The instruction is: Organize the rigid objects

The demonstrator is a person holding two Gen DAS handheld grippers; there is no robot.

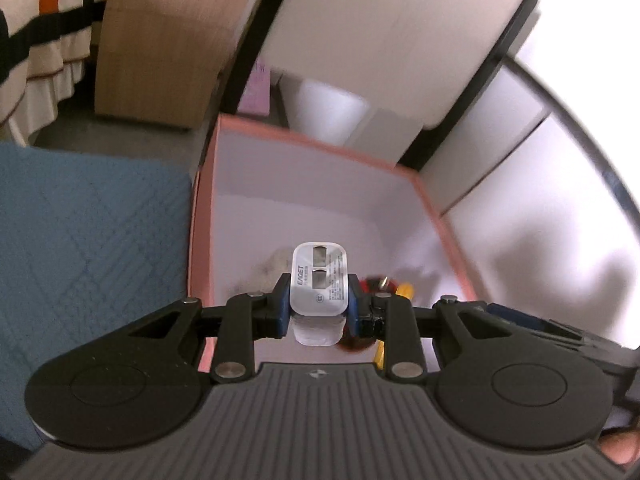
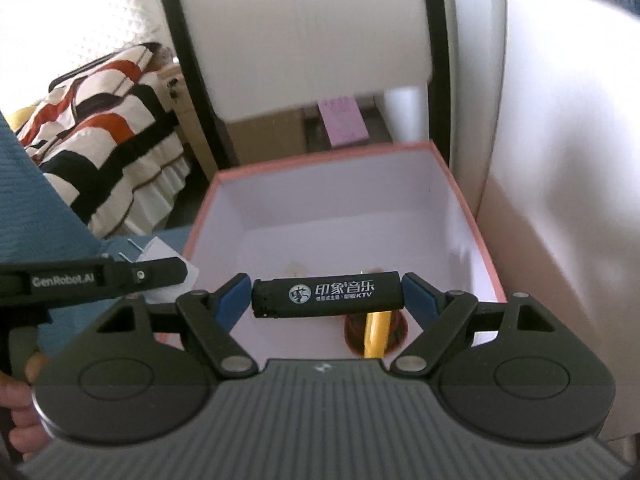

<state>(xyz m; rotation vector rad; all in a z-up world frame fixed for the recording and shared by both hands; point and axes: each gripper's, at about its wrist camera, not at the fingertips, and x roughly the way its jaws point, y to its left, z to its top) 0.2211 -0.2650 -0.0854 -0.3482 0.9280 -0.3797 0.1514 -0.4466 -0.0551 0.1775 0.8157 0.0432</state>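
My left gripper [image 1: 319, 300] is shut on a white EAGET plug adapter [image 1: 319, 280] and holds it above the open pink box [image 1: 436, 216]. My right gripper [image 2: 326, 294] is shut on a black lighter [image 2: 326, 294], held crosswise by its ends above the same pink box [image 2: 468, 220]. Inside the box lie a red round object [image 2: 394, 332] and a yellow tool [image 2: 376, 332], both partly hidden behind the fingers. They also show in the left wrist view, the red object [image 1: 370, 282] beside the yellow tool [image 1: 405, 290]. The left gripper's body [image 2: 92, 280] shows at the left of the right wrist view.
The box sits on a blue quilted surface [image 1: 88, 232]. White furniture panels with black frames [image 1: 380, 40] stand behind and right of the box. A wooden cabinet [image 1: 160, 48] and a striped bed cover [image 2: 100, 148] lie further left.
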